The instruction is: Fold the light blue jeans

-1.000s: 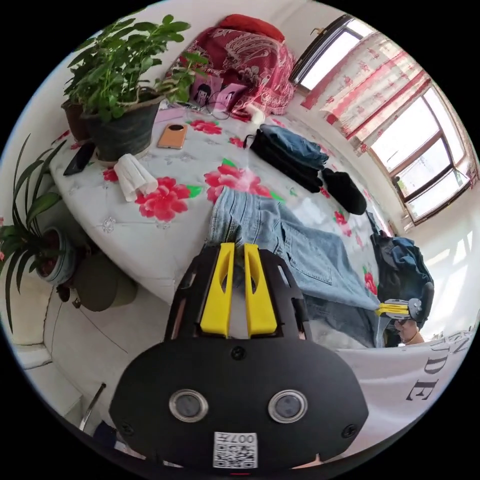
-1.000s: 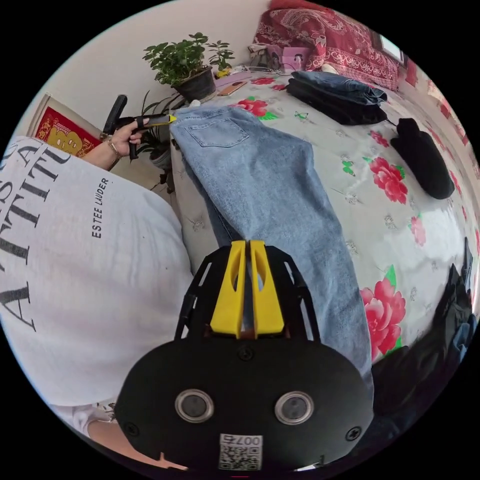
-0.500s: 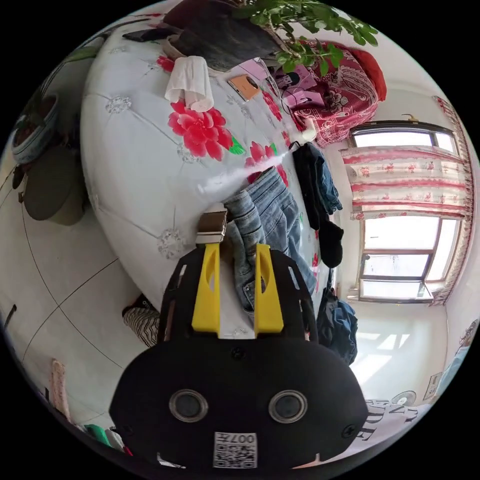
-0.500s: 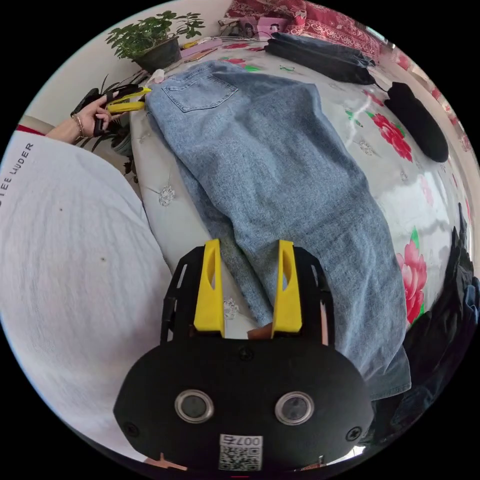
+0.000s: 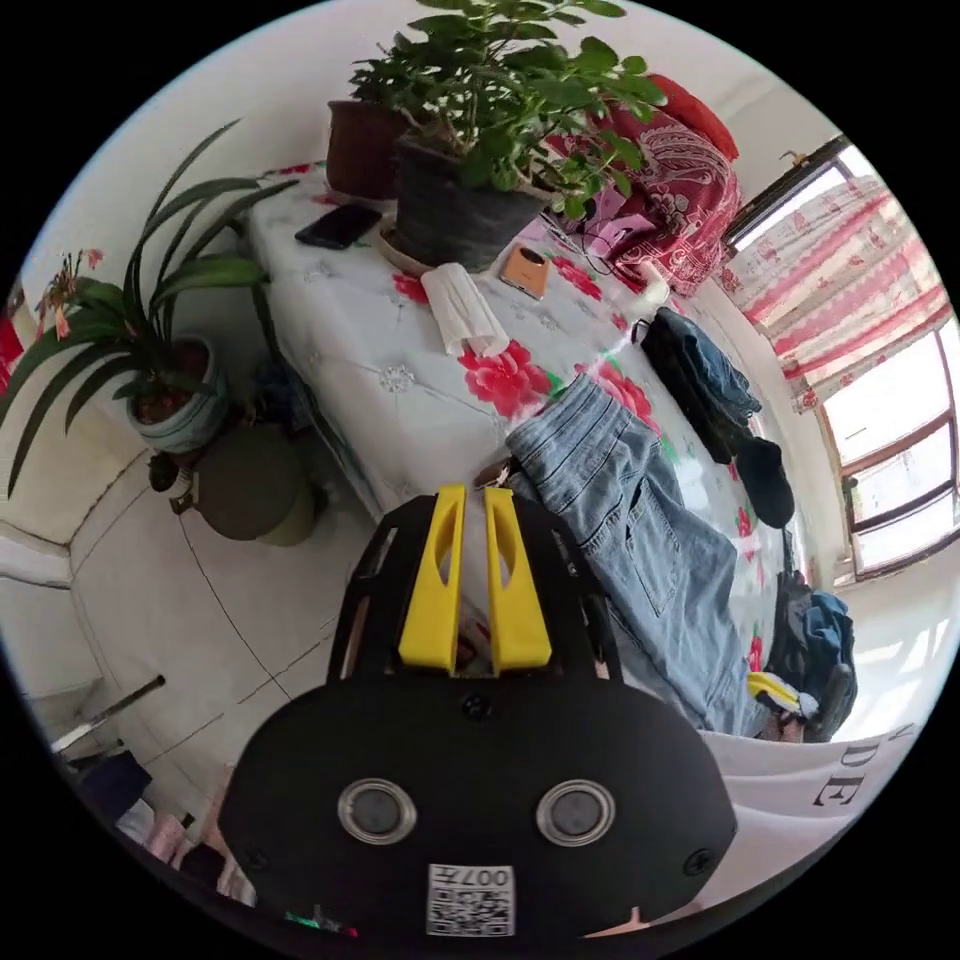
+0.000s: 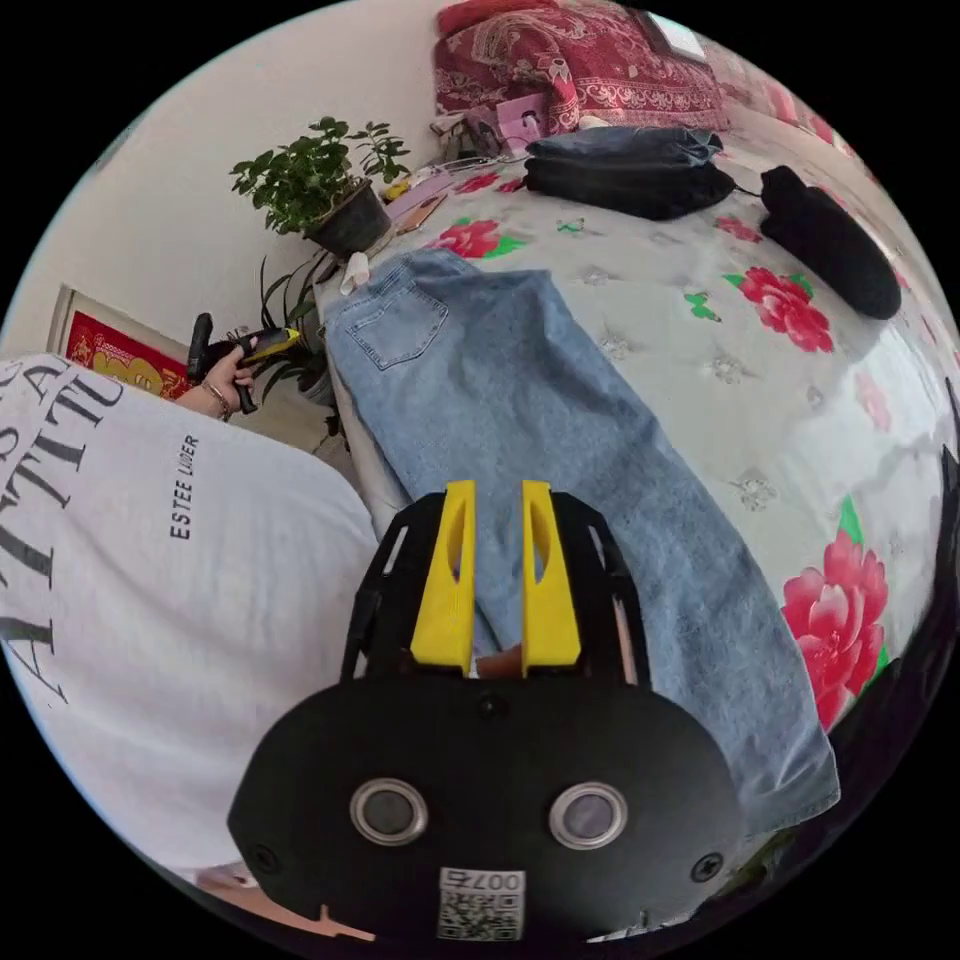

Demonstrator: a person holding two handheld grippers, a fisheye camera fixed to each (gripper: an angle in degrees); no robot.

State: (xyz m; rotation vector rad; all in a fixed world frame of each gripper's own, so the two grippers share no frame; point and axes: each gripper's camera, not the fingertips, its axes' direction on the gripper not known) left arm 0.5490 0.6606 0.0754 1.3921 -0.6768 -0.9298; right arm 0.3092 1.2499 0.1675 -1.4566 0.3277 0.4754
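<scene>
1. Black letters show on the person's white shirt [image 6: 150, 560] at left of the right gripper view; a QR sticker sits on each gripper body.
2. A dark pot [image 5: 455, 215] at top centre of the left gripper view holds a leafy plant.
3. The jeans [image 6: 530, 430] lie flat on the floral bed [image 6: 720, 400], one side along its edge.
4. The left gripper [image 5: 466, 505] has its jaws nearly together, holding nothing, over the bed edge.
5. The right gripper [image 6: 492, 500] has its jaws slightly parted above the jeans; whether they touch is unclear.

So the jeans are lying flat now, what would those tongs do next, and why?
Probably take the hem end with the right tongs and carry it toward the waistband: the jeans lie flat, legs stacked, on the bed, and neither tongs seem to grip cloth.
</scene>
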